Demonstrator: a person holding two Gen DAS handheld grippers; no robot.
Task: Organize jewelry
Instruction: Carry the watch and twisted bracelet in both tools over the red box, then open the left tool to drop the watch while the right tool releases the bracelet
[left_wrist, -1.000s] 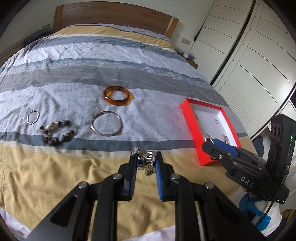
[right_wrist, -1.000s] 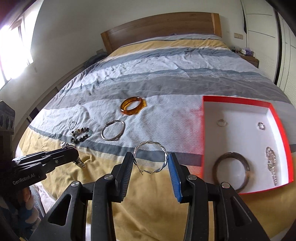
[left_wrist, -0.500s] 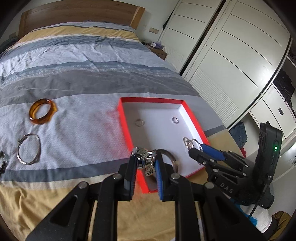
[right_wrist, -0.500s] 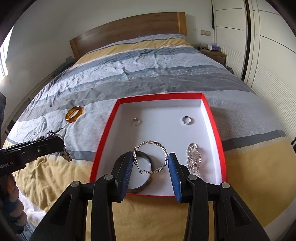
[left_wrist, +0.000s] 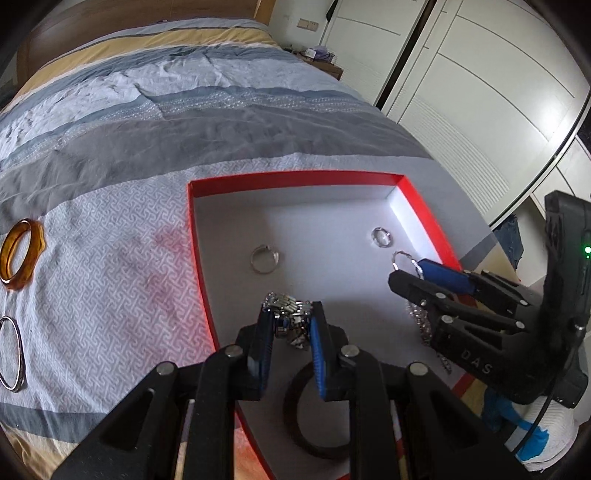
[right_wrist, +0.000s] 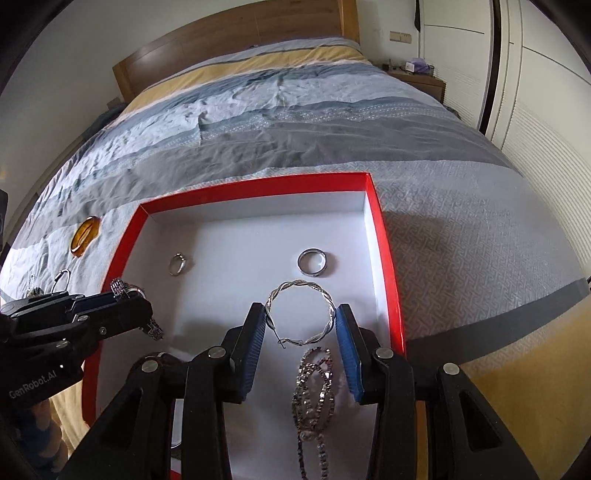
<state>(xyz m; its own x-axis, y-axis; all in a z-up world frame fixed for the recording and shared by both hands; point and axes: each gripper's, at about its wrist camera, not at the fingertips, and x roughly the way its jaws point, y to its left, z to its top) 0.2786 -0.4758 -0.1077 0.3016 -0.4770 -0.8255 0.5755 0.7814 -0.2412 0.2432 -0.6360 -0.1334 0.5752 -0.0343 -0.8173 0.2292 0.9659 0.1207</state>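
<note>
A red box with a white floor (left_wrist: 288, 182) (right_wrist: 258, 186) lies on the striped bed. My left gripper (left_wrist: 290, 323) (right_wrist: 125, 299) is shut on a silver link bracelet (left_wrist: 286, 304) above the box's left part. My right gripper (right_wrist: 300, 319) (left_wrist: 413, 271) is shut on a twisted silver hoop (right_wrist: 301, 315) above the box's right part. In the box lie two silver rings (right_wrist: 312, 262) (right_wrist: 177, 264), a sparkly chain (right_wrist: 314, 387) and a dark bangle (left_wrist: 314, 413).
On the bedspread left of the box lie an amber bangle (left_wrist: 20, 254) (right_wrist: 85, 236) and a thin silver bangle (left_wrist: 11, 354). White wardrobe doors (left_wrist: 461, 85) stand to the right. A wooden headboard (right_wrist: 236, 40) is at the far end.
Both grippers have moved right from over the bedspread to above the red box and come lower over its floor. Each still holds its piece.
</note>
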